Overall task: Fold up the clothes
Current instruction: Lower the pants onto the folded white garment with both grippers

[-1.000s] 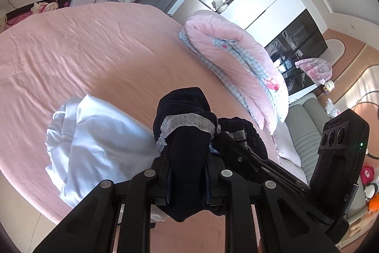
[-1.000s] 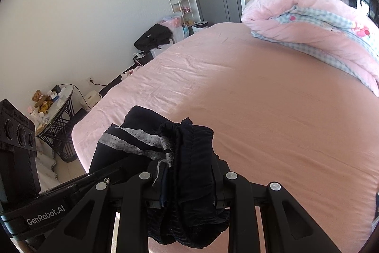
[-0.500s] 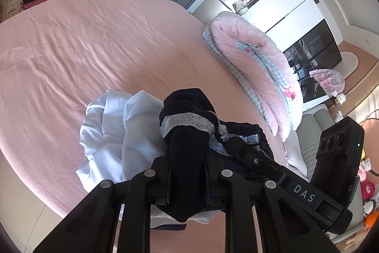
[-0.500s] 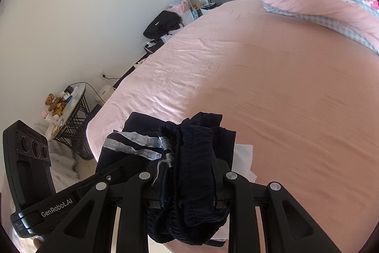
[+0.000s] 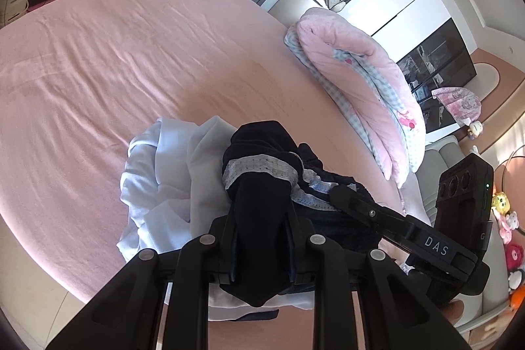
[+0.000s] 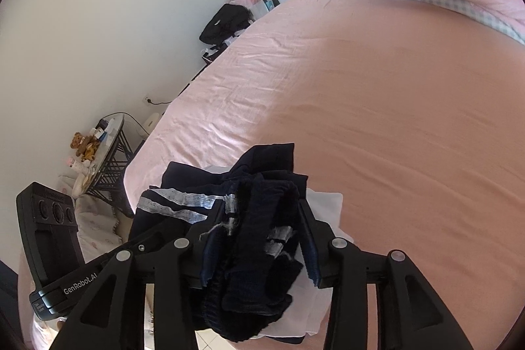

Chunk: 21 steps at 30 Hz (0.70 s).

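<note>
The dark garment [image 5: 259, 186], navy with a pale lace band, sat bunched near the edge of the pink bed [image 5: 131, 54], lying partly on a crumpled white garment [image 5: 164, 173]. A second ago it hung a little above that white cloth; now both hands had sunk and the bundle rested on it. The right gripper [image 6: 262, 212] was opening around the folds still lying between its jaws (its pads no longer seemed to press), while the left gripper [image 5: 259, 218] stayed clamped on its own bunch, though its jaws too had begun to ease apart. That reads as a set-down — the carried piece delivered to the pile, with any further folding yet to come. Much stayed hidden: the cloth covered both sets of fingertips, the garment's real shape — skirt or top — could not be told, and its lower edge ran out of frame. A folded pink quilt [image 5: 361, 81] lay well apart.
</note>
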{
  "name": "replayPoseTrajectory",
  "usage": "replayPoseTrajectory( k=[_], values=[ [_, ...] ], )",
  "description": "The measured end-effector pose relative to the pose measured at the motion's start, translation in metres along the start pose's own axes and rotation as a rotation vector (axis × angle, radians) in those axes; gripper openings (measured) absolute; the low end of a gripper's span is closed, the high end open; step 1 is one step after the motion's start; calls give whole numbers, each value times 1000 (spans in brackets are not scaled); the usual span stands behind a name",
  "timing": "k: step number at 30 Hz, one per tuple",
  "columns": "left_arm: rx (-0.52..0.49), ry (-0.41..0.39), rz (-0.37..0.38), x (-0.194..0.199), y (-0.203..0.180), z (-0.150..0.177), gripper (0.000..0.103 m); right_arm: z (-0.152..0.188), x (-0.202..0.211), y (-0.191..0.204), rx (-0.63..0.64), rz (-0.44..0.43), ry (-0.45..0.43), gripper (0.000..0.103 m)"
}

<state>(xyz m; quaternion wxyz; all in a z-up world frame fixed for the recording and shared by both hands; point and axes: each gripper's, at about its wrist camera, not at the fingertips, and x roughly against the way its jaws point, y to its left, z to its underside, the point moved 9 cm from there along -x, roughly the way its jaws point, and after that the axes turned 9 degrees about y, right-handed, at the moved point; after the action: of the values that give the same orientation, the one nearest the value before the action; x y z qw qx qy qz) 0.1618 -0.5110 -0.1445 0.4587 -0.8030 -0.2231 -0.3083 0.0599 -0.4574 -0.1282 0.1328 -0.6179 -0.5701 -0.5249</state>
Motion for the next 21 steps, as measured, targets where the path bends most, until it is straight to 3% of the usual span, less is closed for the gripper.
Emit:
replayPoseTrajectory(
  k=[3,6,11,12,13,15,18,21],
  values=[
    [-1,10,-18,-1,5,0,20,-1,6,-9,35,79,-11,50],
    [36,34,13,-1,7,-1,21,-5,18,-20,43,156,-44,51],
    [154,81,76,5,12,-2,29,-4,40,-20,44,148,-77,51],
    [170,79,80,9,11,-2,35,-4,44,-18,51,146,-83,50],
    [178,67,75,15,11,-2,50,-3,47,-14,59,138,-88,51],
    [151,25,26,29,8,-1,69,1,52,-5,74,106,-85,50],
    [60,-38,-90,50,4,4,70,9,51,7,103,85,-65,51],
    [14,-115,-143,67,2,9,70,17,49,14,140,121,-73,50]
  ],
)
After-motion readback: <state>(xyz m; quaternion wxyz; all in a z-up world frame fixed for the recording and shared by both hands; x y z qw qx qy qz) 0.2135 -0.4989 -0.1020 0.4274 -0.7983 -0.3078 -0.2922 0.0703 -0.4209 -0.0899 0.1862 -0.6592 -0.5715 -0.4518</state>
